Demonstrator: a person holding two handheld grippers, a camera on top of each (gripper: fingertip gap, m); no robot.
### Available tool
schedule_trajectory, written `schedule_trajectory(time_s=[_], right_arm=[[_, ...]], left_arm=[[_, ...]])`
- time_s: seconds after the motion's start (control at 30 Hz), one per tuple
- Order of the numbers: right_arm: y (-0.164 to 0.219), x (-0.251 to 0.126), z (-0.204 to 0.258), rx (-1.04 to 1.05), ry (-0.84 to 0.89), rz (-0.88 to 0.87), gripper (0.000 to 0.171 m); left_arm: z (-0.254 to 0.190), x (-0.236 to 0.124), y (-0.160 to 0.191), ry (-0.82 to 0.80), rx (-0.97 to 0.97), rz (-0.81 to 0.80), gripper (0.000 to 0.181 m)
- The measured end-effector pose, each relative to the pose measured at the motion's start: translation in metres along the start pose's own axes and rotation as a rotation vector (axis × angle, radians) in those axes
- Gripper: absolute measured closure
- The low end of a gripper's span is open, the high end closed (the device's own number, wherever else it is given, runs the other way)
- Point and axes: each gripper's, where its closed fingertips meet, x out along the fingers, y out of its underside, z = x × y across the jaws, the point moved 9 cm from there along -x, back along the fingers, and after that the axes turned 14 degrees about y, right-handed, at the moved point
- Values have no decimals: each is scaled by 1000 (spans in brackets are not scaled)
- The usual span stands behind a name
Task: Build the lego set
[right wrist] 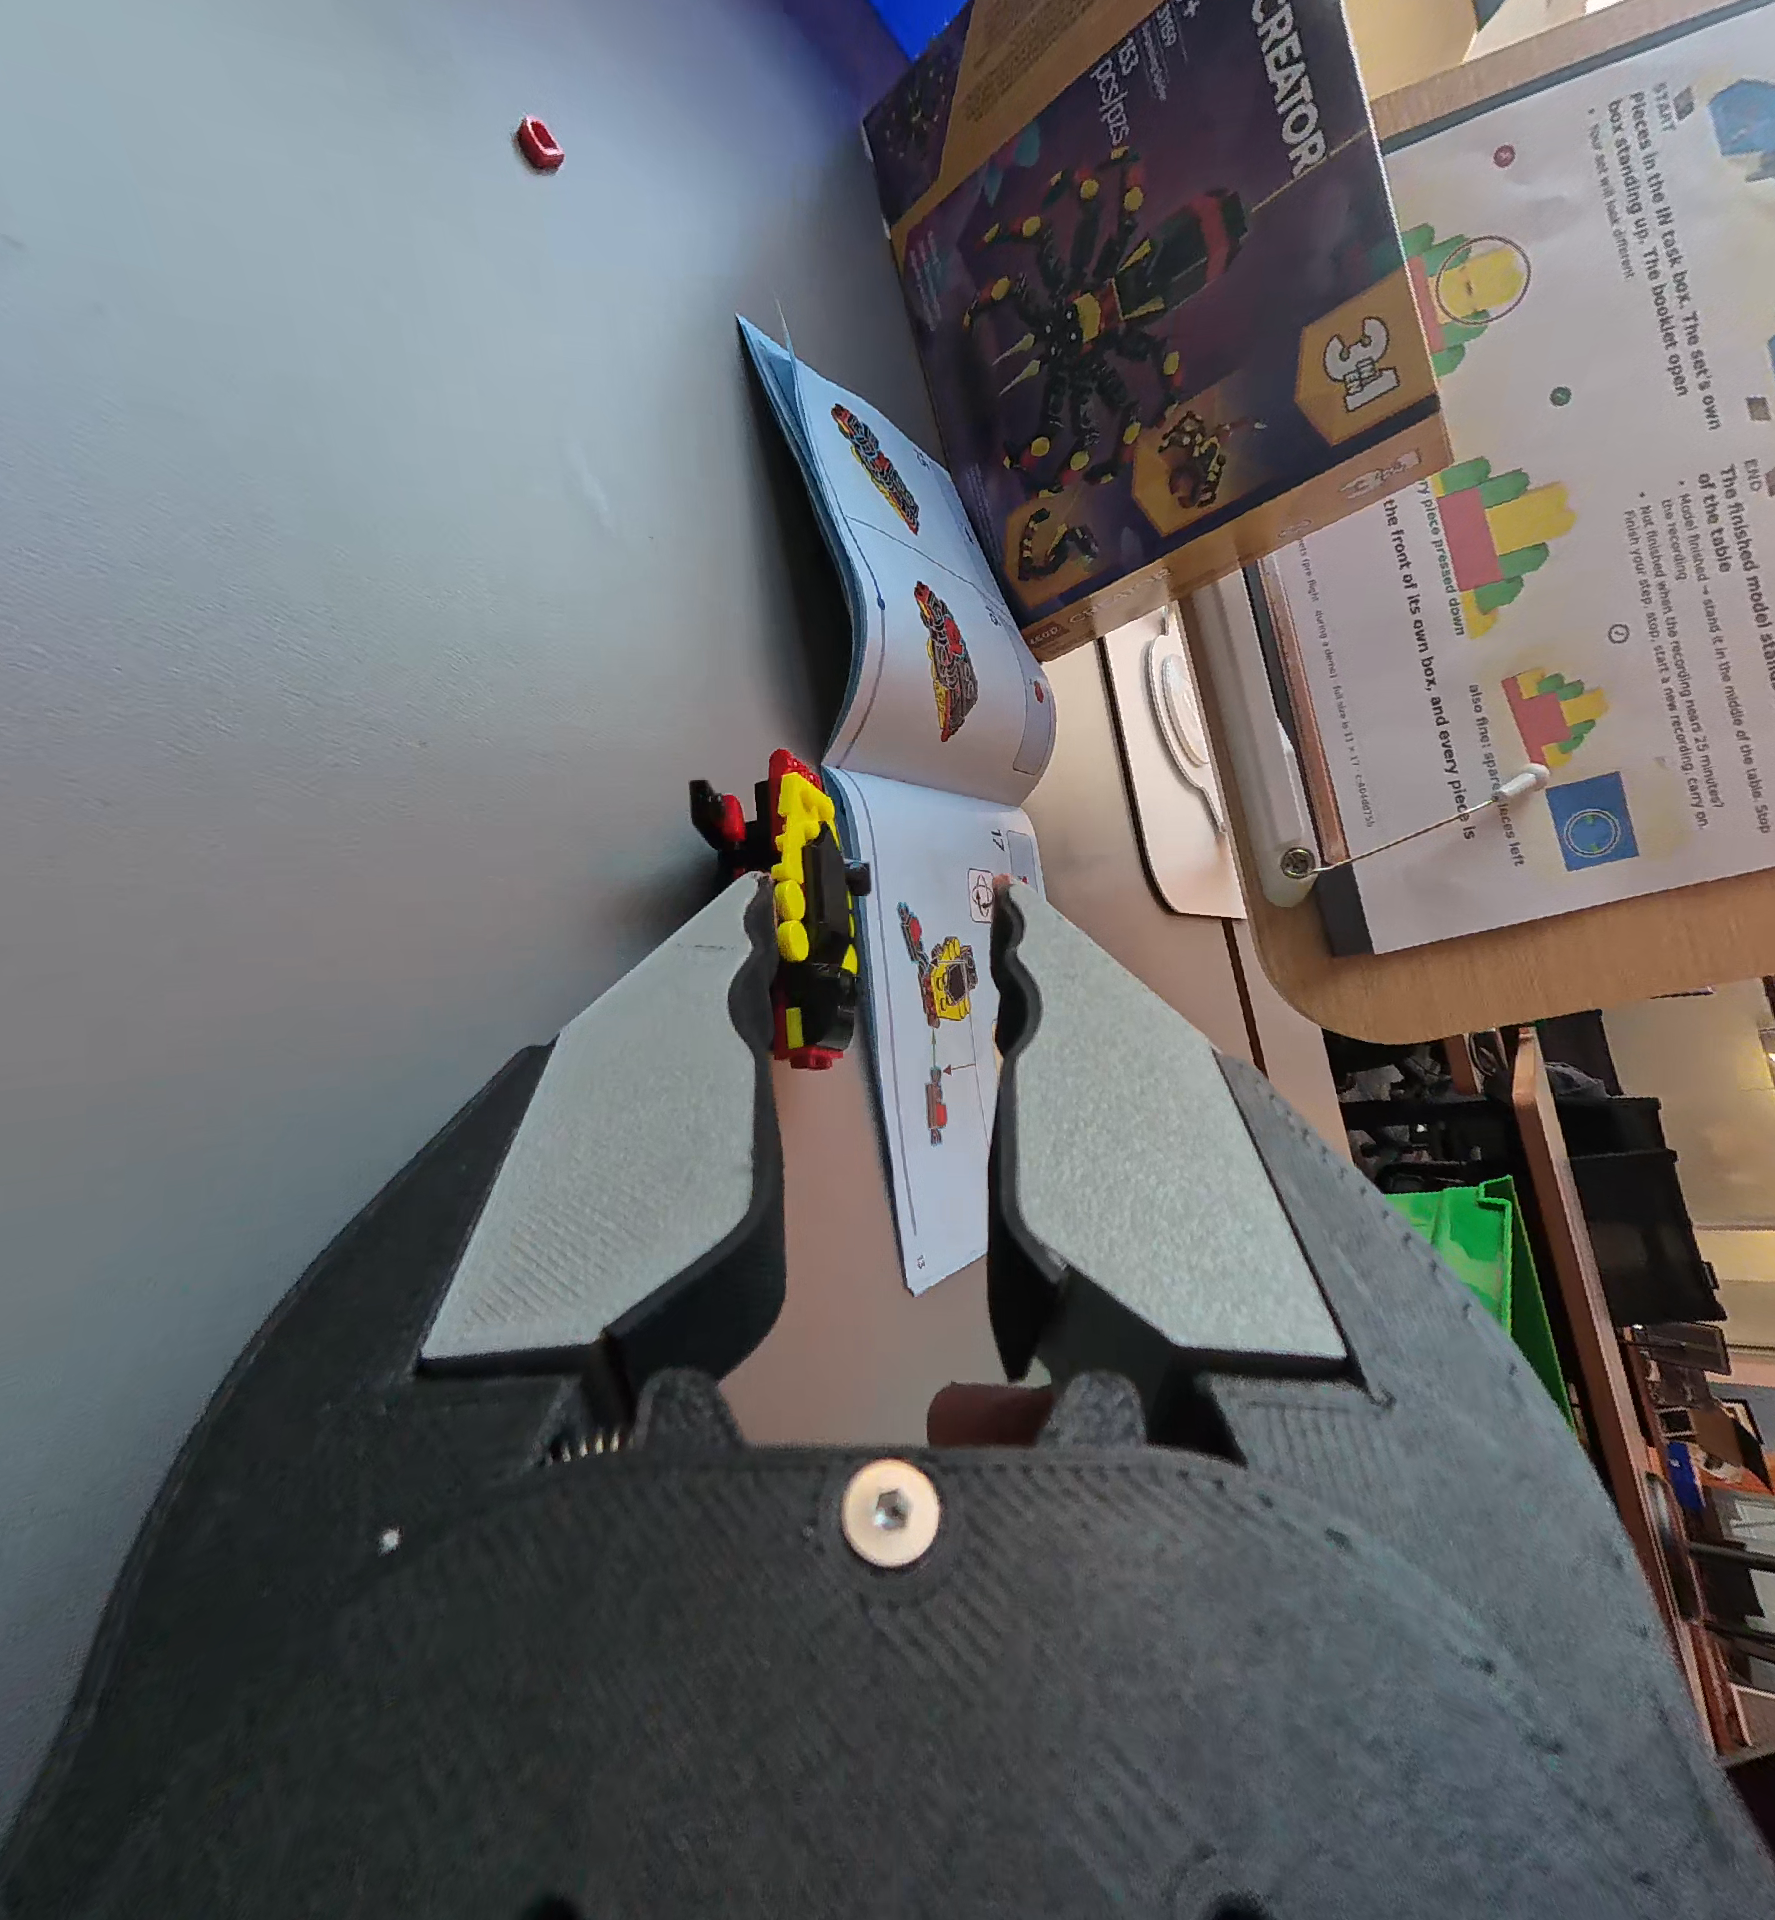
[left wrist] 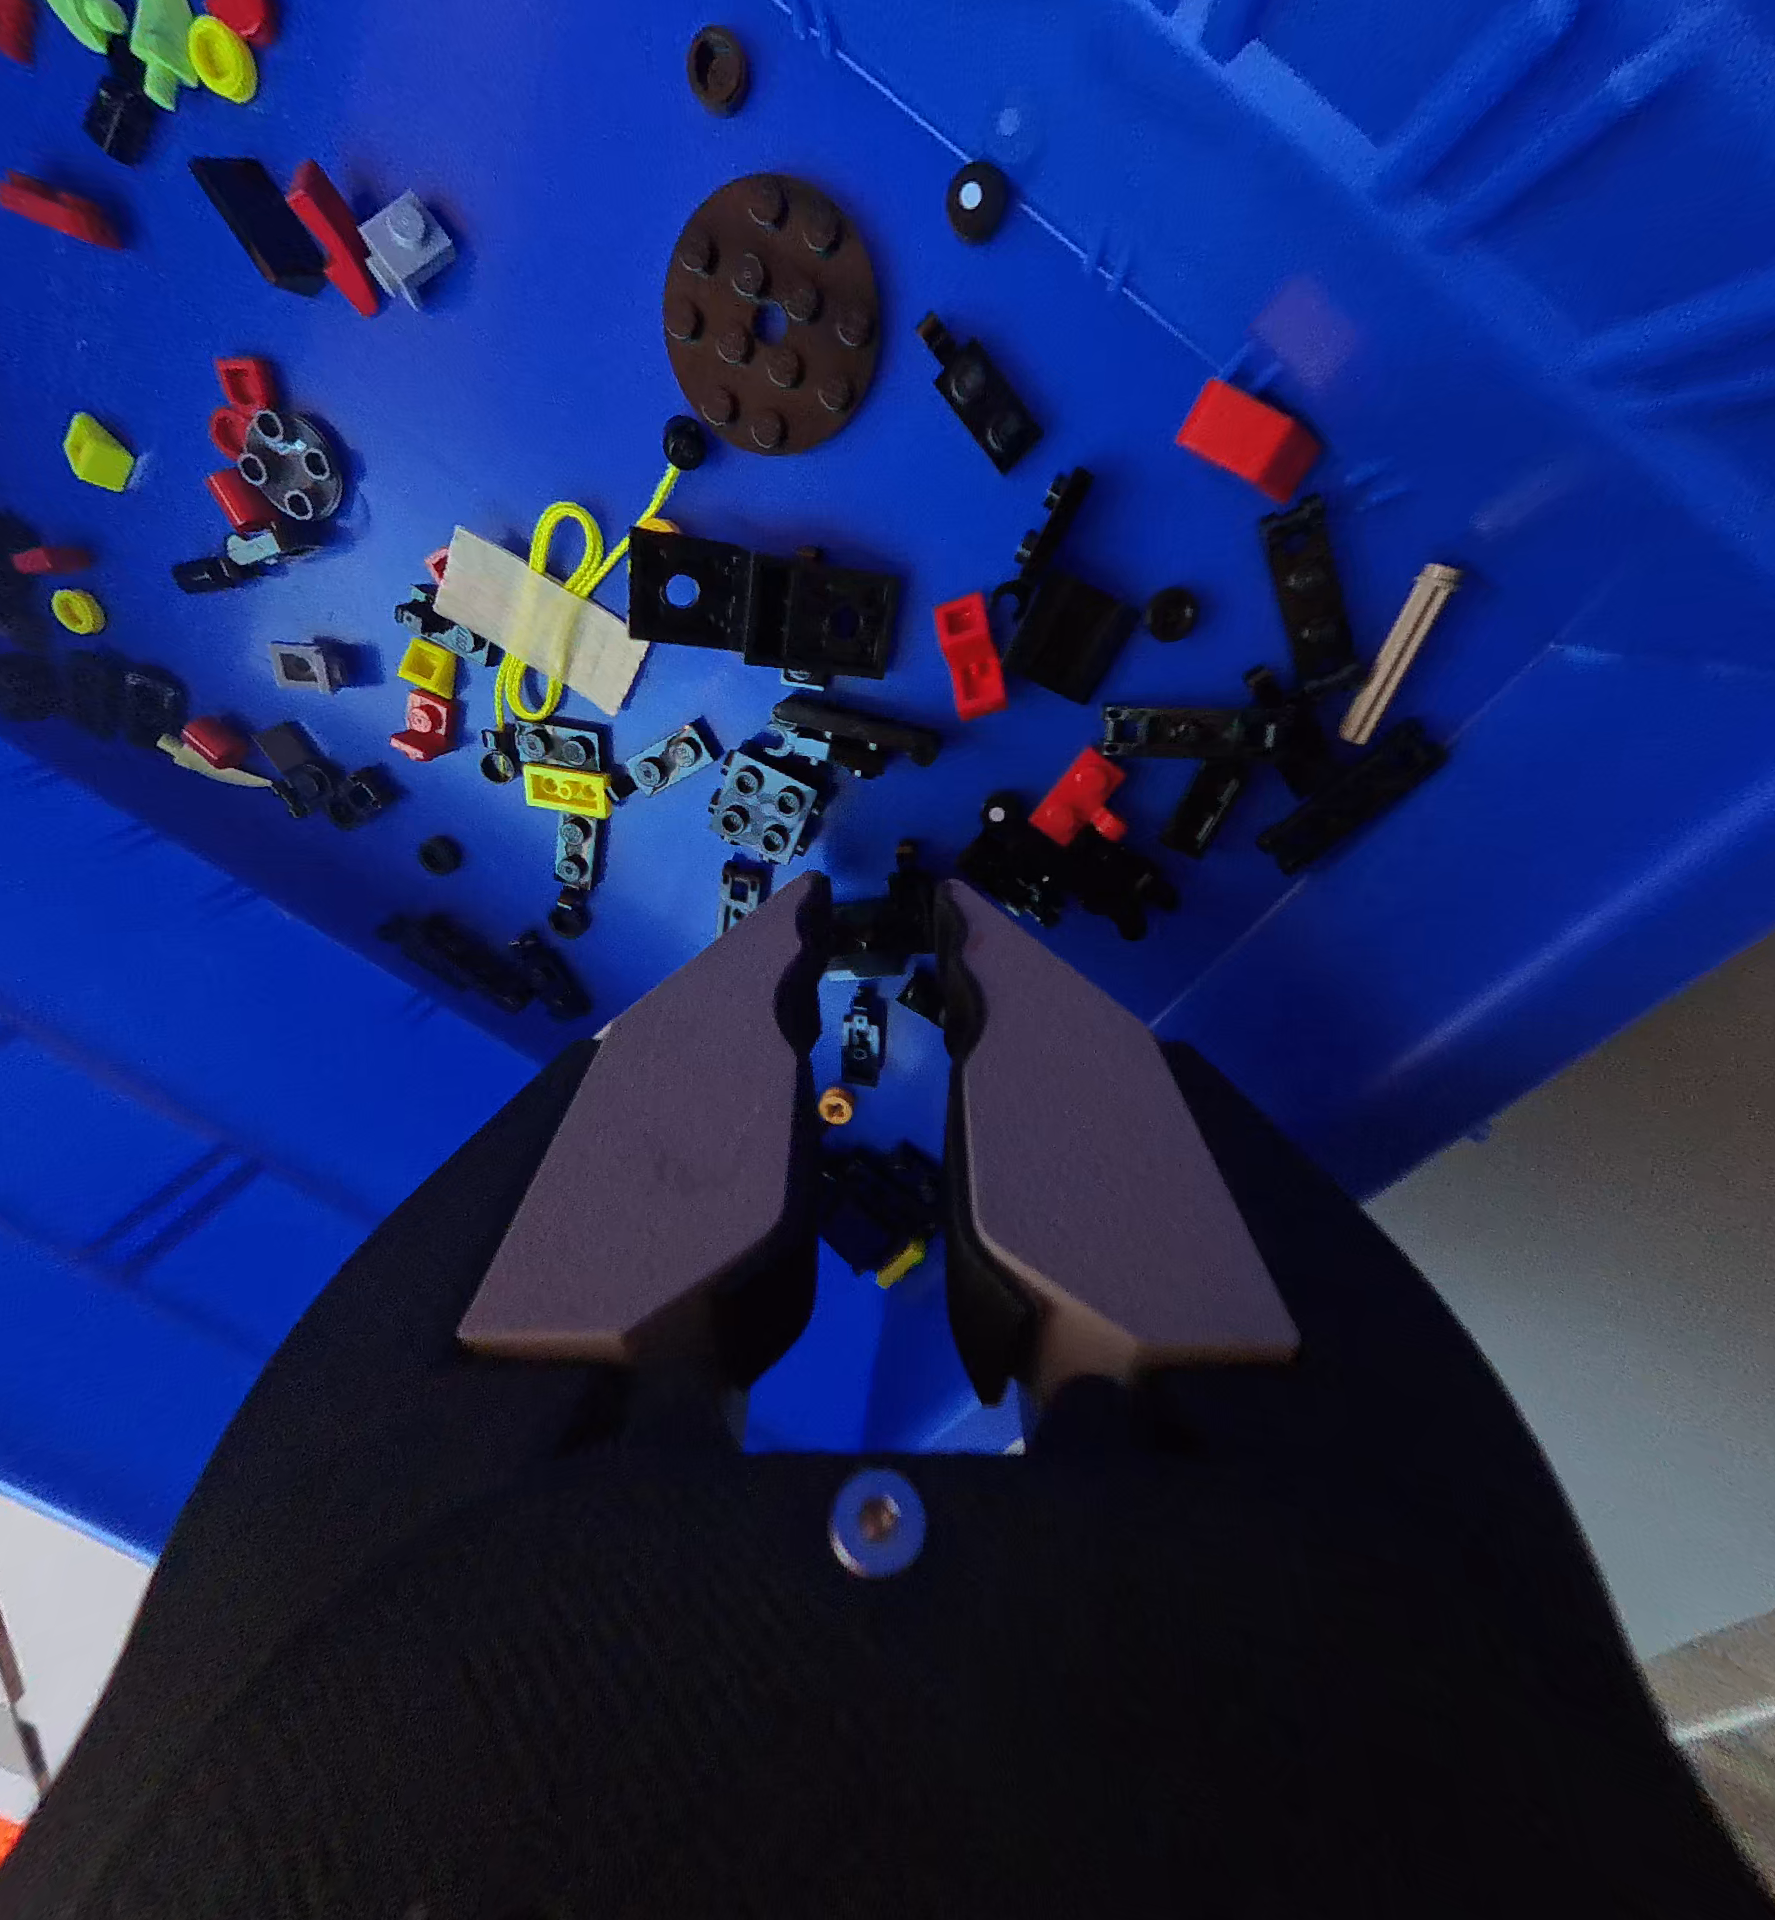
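One round brown plate (left wrist: 771,314), one yellow string (left wrist: 561,592), one open booklet (right wrist: 924,727), one set box (right wrist: 1153,312), one partly built model (right wrist: 805,925)

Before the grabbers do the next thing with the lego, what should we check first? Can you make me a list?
1. Left gripper on a piece: its fingertips flank a small black piece in the blue tray, with a narrow gap. Whether it is gripped: cannot tell.
2. Right gripper free: ok, open and empty.
3. Model within reach: ok, it lies on the table just by the right gripper's left finger.
4. Booklet open: ok, pages show.
5. Stray pieces: not ok, a red piece lies alone on the table.
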Motion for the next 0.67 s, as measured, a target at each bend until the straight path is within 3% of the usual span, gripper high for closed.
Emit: schedule_trajectory(time_s=[0.07,0.33,0.5,0.57,0.67], right_arm=[[0,0,0,-2,-3,-1,133],[1,-3,-4,16,-1,-12,133],[4,-5,-8,50,-19,-15,133],[5,-5,-8,61,-35,-16,133],[7,-5,-9,76,-46,-18,133]], left_arm=[[-1,1,-1,48,2,3,174],[-4,-3,6,60,8,-70,175],[-18,-44,6,-34,15,-199,175],[-39,-72,-13,-64,55,-315,175],[-102,-101,-70,-29,164,-486,176]])
